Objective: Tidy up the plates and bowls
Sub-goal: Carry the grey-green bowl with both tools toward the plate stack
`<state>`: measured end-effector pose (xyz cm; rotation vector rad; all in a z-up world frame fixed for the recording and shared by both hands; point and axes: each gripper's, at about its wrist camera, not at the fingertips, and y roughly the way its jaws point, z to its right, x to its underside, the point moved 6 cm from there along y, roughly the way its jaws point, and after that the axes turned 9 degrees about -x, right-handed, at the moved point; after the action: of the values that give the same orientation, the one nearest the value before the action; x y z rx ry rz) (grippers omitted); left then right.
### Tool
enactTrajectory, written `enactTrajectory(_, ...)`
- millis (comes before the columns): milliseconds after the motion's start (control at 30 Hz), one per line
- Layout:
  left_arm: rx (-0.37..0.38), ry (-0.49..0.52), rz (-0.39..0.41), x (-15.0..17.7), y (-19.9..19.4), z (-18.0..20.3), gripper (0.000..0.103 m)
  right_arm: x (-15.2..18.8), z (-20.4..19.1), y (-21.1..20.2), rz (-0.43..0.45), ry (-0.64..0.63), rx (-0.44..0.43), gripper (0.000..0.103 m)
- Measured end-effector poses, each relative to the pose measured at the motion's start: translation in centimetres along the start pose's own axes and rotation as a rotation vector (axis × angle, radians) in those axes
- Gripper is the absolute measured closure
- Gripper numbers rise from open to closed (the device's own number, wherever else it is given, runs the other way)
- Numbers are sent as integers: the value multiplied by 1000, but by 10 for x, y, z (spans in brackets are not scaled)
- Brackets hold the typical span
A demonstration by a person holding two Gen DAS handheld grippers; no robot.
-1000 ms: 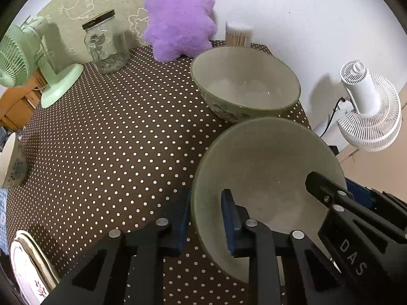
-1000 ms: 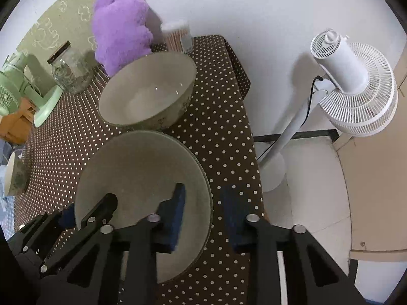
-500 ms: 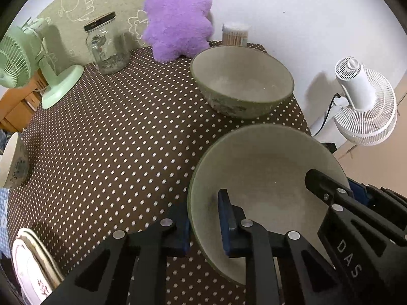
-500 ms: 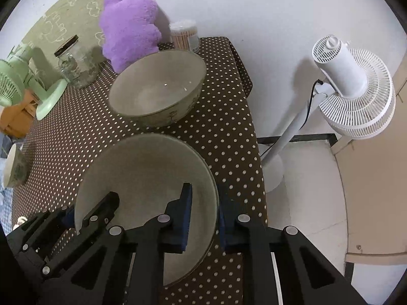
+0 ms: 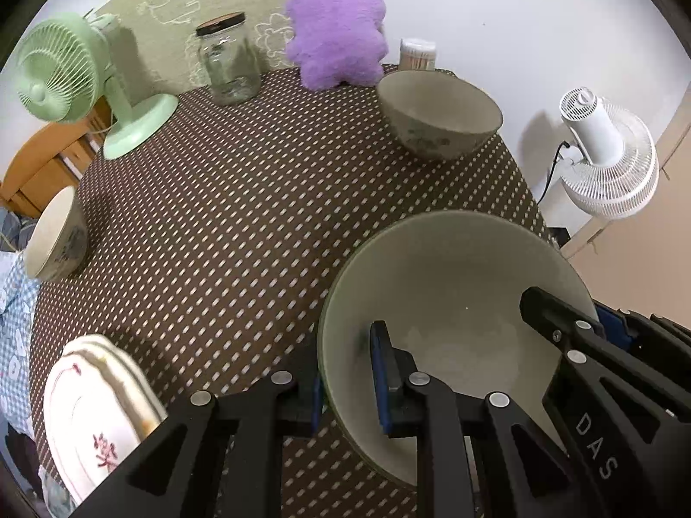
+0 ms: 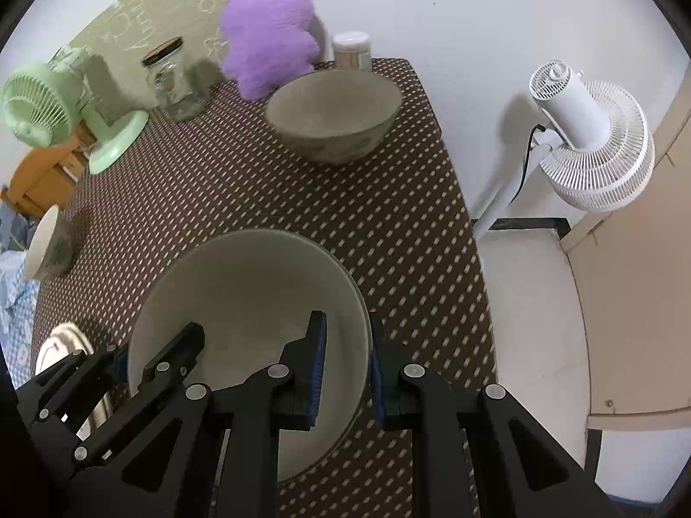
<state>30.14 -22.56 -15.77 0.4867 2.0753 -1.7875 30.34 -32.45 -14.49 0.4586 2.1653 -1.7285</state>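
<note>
Green fan (image 5: 64, 73); glass jar (image 5: 226, 62); purple plush (image 5: 337, 21); white fan (image 5: 609, 155) beyond.

The only lettering that reads clearly is "DAS", in pale capitals running along the black plastic finger of the right gripper (image 5: 598, 323), seen at the lower right of the left wrist view. The white oval plate with a pale striped rim (image 5: 93, 410), at the lower left edge of the brown white-dotted worktop (image 5: 242, 198), carries a dark pink mark that looks like a written character, too blurred to make out. The green wall covering (image 5: 172, 4) behind the worktop shows white outline drawings, none of them legible as text. Nothing readable appears in the right wrist view.
</note>
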Motion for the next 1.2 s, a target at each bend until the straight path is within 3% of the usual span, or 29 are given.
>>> enactTrajectory(567,-10,-17,-38,69,-9,-61,87,71,-69,-3,-43,-28,-9,82)
enactTrajectory(1133,21,45,-45,101,-4,-63,87,110,-72,0,-55,46,41,82)
enactTrajectory(1200,28,55,-42,102,-5,-61,80,113,-71,-1,-50,54,40,82)
